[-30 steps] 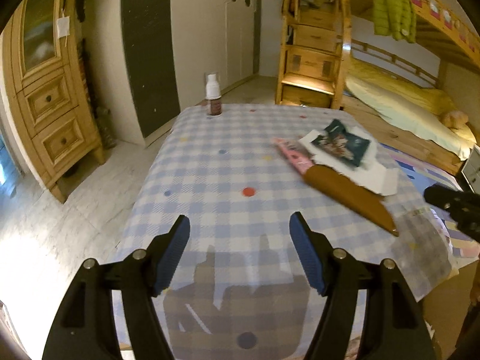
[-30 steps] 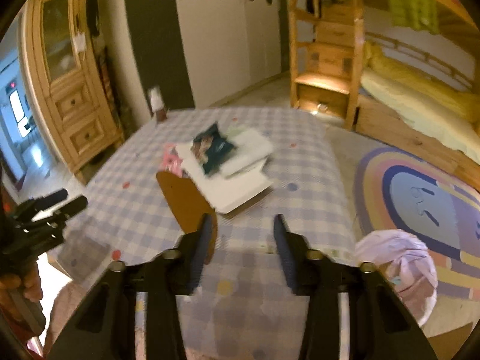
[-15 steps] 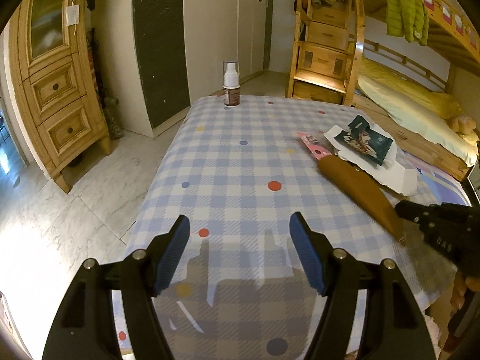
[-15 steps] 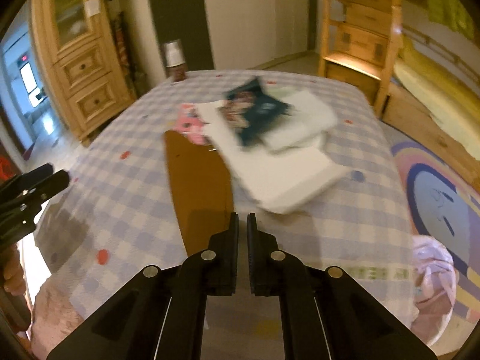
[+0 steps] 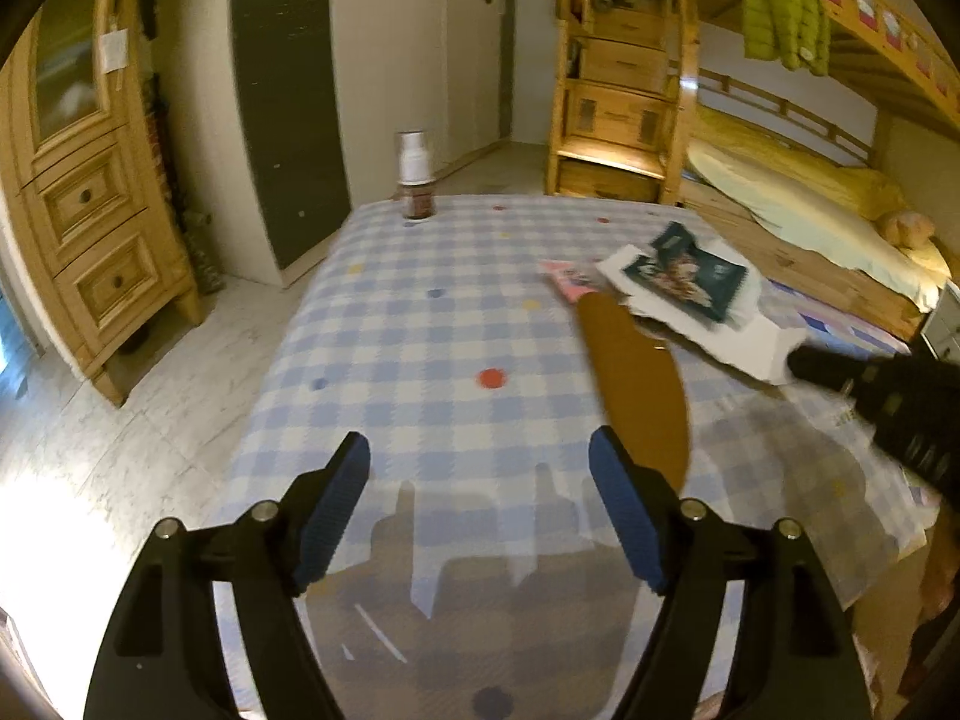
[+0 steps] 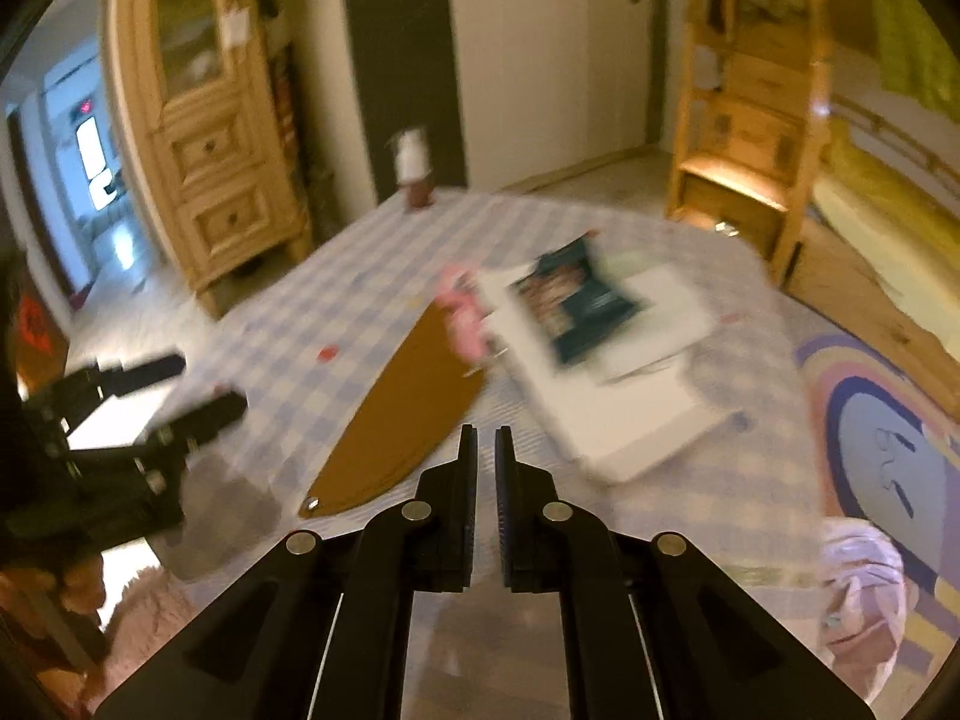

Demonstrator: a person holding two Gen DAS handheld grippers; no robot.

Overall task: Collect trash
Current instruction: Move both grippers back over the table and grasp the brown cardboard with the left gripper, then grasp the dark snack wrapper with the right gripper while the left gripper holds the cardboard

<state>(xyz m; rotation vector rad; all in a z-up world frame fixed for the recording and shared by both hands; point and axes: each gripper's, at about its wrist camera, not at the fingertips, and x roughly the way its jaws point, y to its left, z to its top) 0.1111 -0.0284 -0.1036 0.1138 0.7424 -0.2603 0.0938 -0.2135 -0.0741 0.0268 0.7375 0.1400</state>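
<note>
Closed up since a second ago, the right gripper (image 6: pixel 486 441): jaws then standing apart, now drawn to a narrow slit with nothing between them, poised above the near edge of the checked tablecloth (image 6: pixel 372 276). Opening further just now, the left gripper (image 5: pixel 480 480): blue pads (image 5: pixel 624 516) spread wide, only bare cloth between, nothing held. Shifted too in the left wrist view, the clutter on the right side of the table, now closer to the right finger than a second back. Lying flat and long, a brown leaf-shaped sheet (image 6: pixel 402 414), a small metal stud at its near tip, pointing toward the table's near edge; seen from the left wrist, its lower end passing just behind the right pad. Touching its far end, a pink wrapper (image 6: pixel 465 318). Just beside that, white papers (image 6: pixel 624 414) stacked loosely, and on top of them a dark teal snack packet (image 6: pixel 576 300), crumpled and tilted. Well apart at the far edge of the table, upright, a small bottle with a white cap (image 5: pixel 415 180). Down on the rug to the right of the table, a pale plastic bag (image 6: pixel 864 576), slumped. Right wrist view smeared with blur, so fine print on the packet unreadable. Both grippers above the table, neither touching any of the trash.
</note>
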